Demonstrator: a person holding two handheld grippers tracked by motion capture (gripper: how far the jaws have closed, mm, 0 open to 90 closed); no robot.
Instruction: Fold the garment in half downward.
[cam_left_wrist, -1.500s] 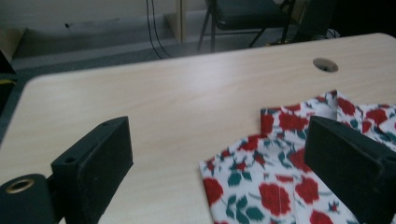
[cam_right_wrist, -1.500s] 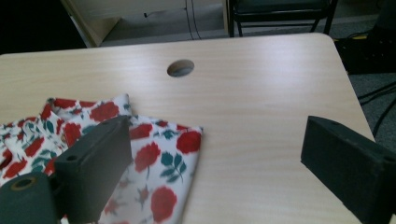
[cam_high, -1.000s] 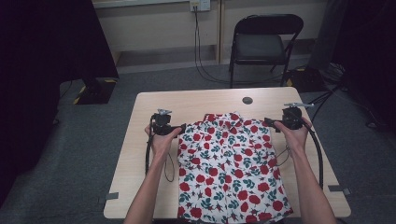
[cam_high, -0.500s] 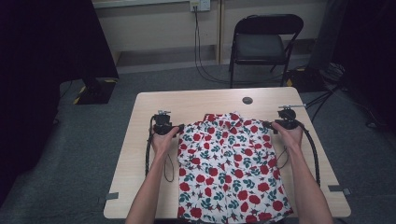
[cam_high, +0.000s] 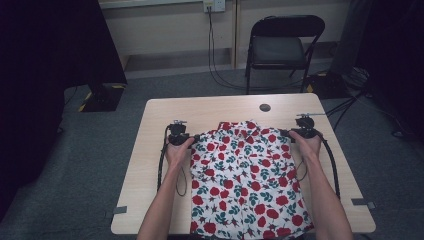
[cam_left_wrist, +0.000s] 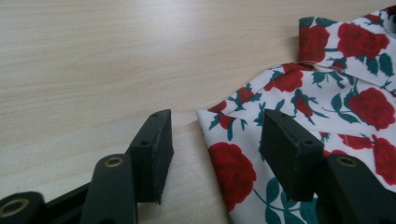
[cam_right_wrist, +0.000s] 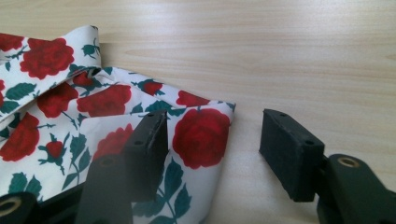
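A white shirt (cam_high: 247, 180) printed with red roses lies flat on the wooden table (cam_high: 215, 107), collar at the far end. My left gripper (cam_high: 195, 138) is at the shirt's left shoulder corner. In the left gripper view the shirt corner (cam_left_wrist: 233, 154) lies between the jaws of that gripper (cam_left_wrist: 217, 158), which have just been closing without pressing it. My right gripper (cam_high: 286, 133) is at the right shoulder corner. The right gripper (cam_right_wrist: 219, 156) straddles the shirt's edge (cam_right_wrist: 201, 135), one jaw over the cloth and one over bare wood. Its jaws have also just been closing, still apart.
A black folding chair (cam_high: 282, 45) stands behind the table, with cables (cam_high: 225, 75) on the floor near it. A dark round spot (cam_high: 265, 107) marks the tabletop's far side. Tape tabs (cam_high: 120, 210) sit at the table's near corners. Bare wood lies left, right and beyond the shirt.
Both hands have come down and drawn inward to the shirt's shoulder corners; the right one has moved in from nearer the table's right edge.
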